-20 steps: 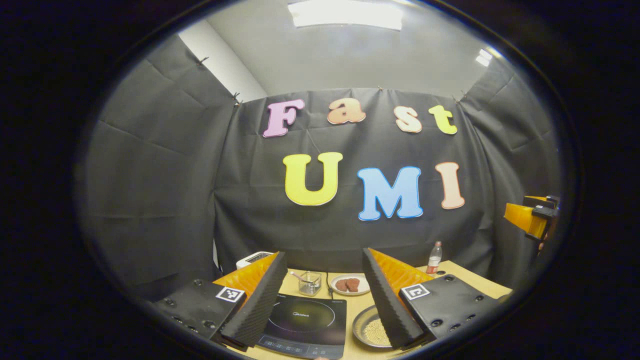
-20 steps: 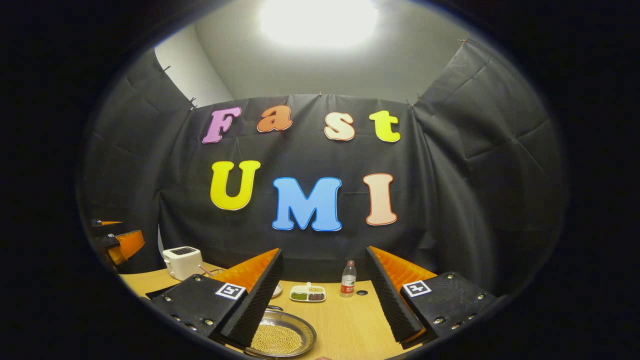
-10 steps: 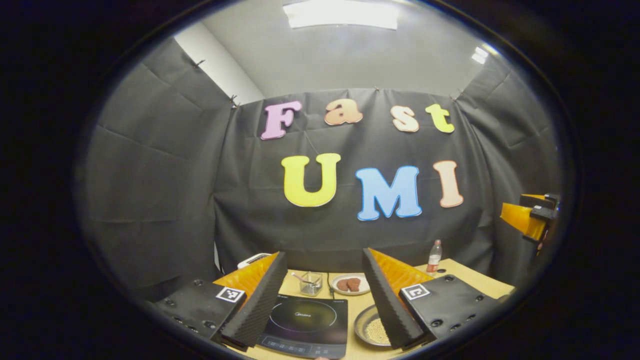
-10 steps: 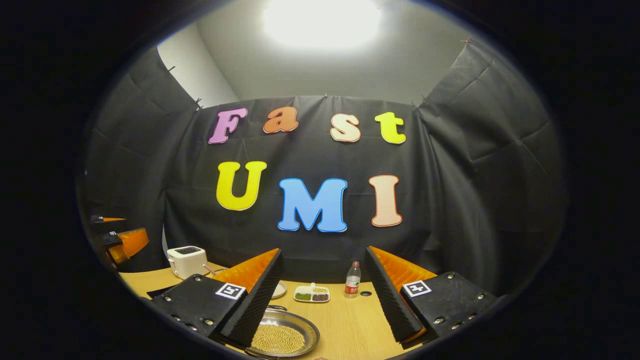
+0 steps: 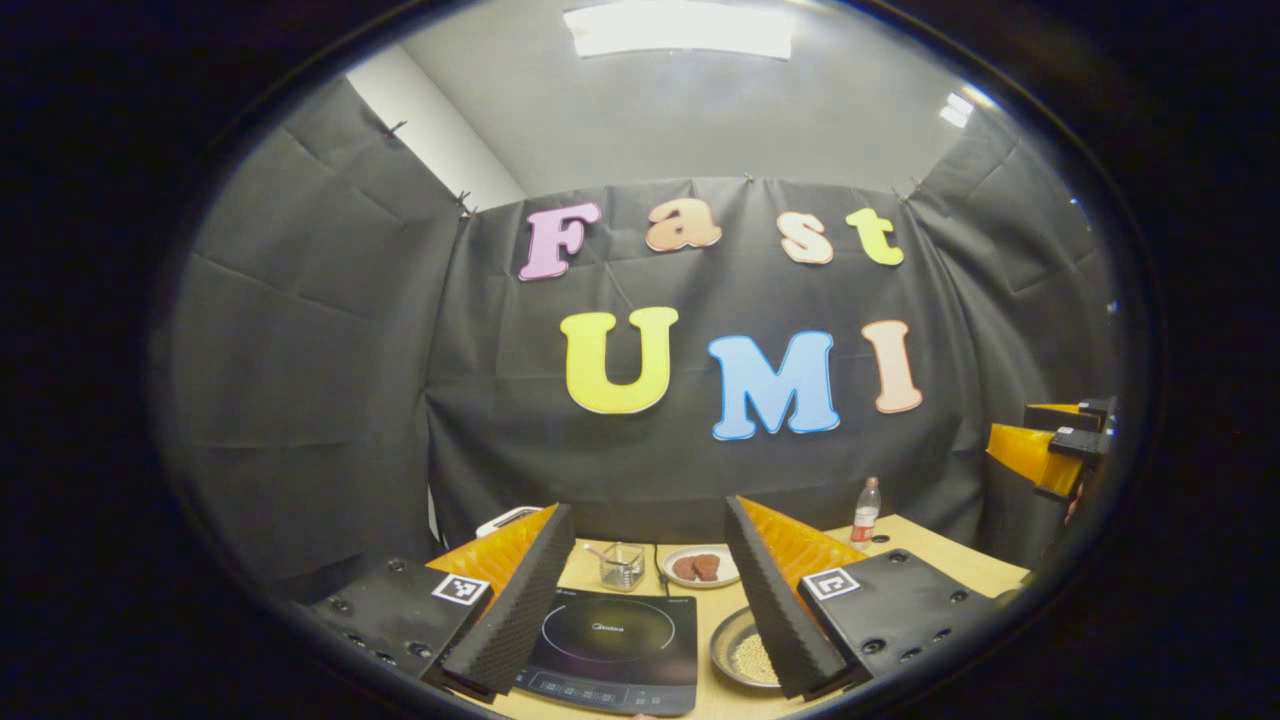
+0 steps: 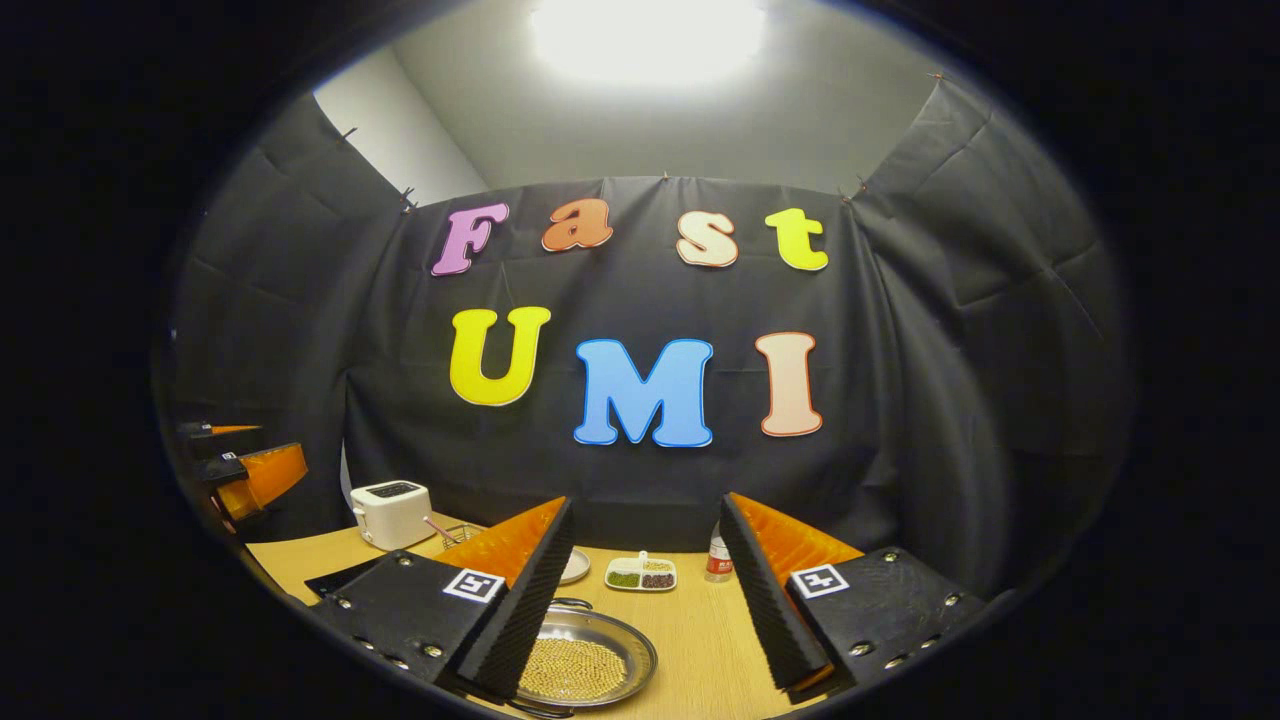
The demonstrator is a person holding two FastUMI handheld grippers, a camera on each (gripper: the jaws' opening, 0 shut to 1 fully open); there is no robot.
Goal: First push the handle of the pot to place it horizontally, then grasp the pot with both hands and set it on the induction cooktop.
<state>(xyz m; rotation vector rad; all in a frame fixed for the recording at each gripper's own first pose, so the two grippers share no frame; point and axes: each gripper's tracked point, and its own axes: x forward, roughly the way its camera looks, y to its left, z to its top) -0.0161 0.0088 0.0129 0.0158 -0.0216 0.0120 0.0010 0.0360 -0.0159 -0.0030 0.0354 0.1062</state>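
The pot [image 6: 585, 668] is a shallow steel pan holding yellow grains, with a loop handle on its far rim. It sits on the wooden table below my right gripper [image 6: 647, 500], partly behind its left finger. In the left gripper view the pot [image 5: 742, 655] lies just right of the black induction cooktop [image 5: 610, 645], half hidden by a finger. My left gripper [image 5: 648, 505] hovers open above the cooktop with nothing between its fingers. The right gripper is open too, and it also appears at the far right [image 5: 1050, 450] in that view. The left gripper [image 6: 240, 470] shows at the left edge of the right gripper view.
A white toaster [image 6: 390, 513] stands at the back left. A glass cup [image 5: 620, 567] and a plate of brown pieces [image 5: 700, 567] sit behind the cooktop. A divided dish [image 6: 640, 575] and a bottle [image 5: 865, 510] stand near the back wall. Wooden table [image 6: 700, 640] spreads right of the pot.
Both grippers have drifted slightly, staying open. In the right gripper view more of the pot and table has come into sight, and the bottle has slid behind the right finger.
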